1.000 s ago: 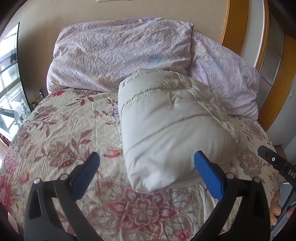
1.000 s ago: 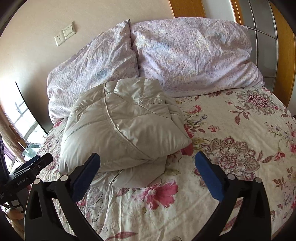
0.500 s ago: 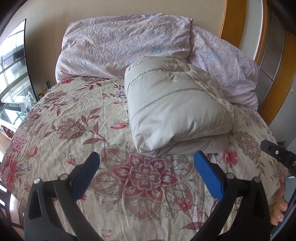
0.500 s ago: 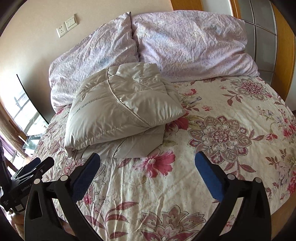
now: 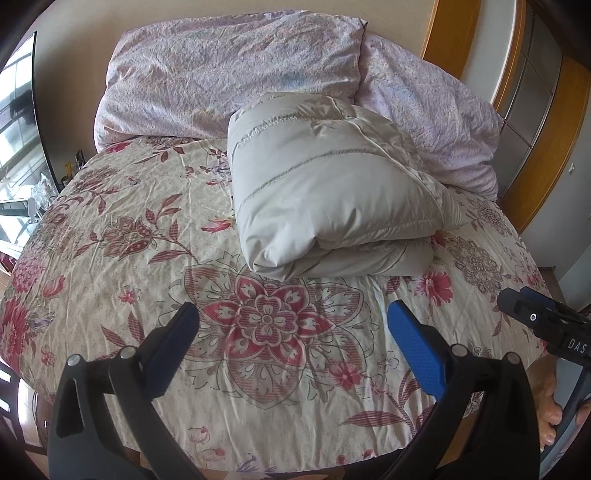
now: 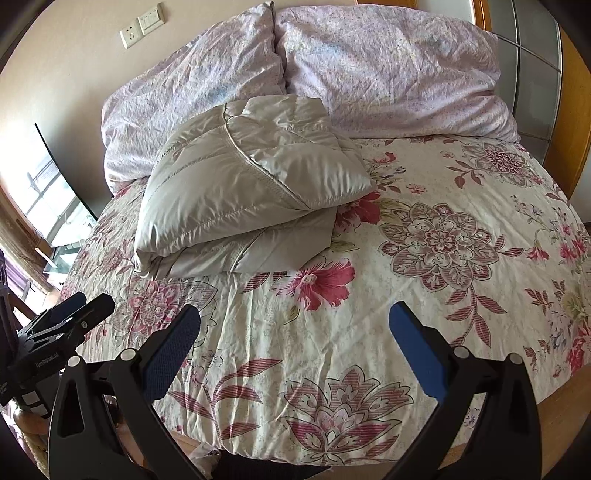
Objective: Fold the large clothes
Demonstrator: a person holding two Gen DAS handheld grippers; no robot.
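A beige puffer jacket (image 5: 325,195) lies folded into a thick bundle on the floral bedspread (image 5: 147,266), its far end against the pillows. In the right wrist view the same jacket (image 6: 243,184) sits left of centre. My left gripper (image 5: 293,332) is open and empty, hanging over the bed's near part, well short of the jacket. My right gripper (image 6: 295,332) is also open and empty, back from the jacket and to its right. Each view shows the other gripper at its edge: the right one (image 5: 546,328), the left one (image 6: 62,325).
Two pale purple pillows (image 6: 388,66) lean on the wall at the head of the bed. A wooden door frame (image 5: 535,147) stands at the right, a window (image 5: 14,147) at the left. A person's fingers (image 5: 550,424) hold the right gripper's handle. Wall sockets (image 6: 142,24) sit above the pillows.
Both grippers have drawn back from the jacket toward the bed's near edge, staying open. The folded jacket lies where it was, now farther away in both views.
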